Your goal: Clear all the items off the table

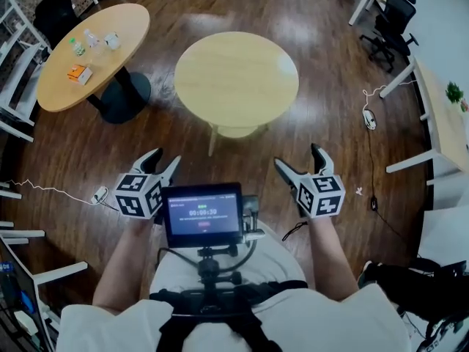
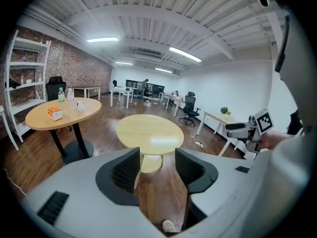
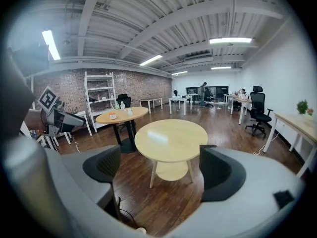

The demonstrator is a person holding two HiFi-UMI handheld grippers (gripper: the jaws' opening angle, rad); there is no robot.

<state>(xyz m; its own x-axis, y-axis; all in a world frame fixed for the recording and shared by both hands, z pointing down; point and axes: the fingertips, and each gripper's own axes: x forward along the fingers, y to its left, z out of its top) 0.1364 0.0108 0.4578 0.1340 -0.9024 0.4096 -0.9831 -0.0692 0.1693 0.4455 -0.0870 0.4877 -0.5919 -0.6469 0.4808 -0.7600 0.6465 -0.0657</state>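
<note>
Bright ceiling strips point(image 3: 230, 40), glare on round table point(image 1: 278, 68), fisheye edges dark & warped.

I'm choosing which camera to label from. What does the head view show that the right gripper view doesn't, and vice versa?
Only the head view: the small screen on the person's chest rig and the right gripper from outside. Only the right gripper view: the ceiling lights, a person standing at the room's far end, and its own jaws apart, nothing between them. Both: the near round table, the farther round table with an orange box and bottles, the left gripper.
</note>
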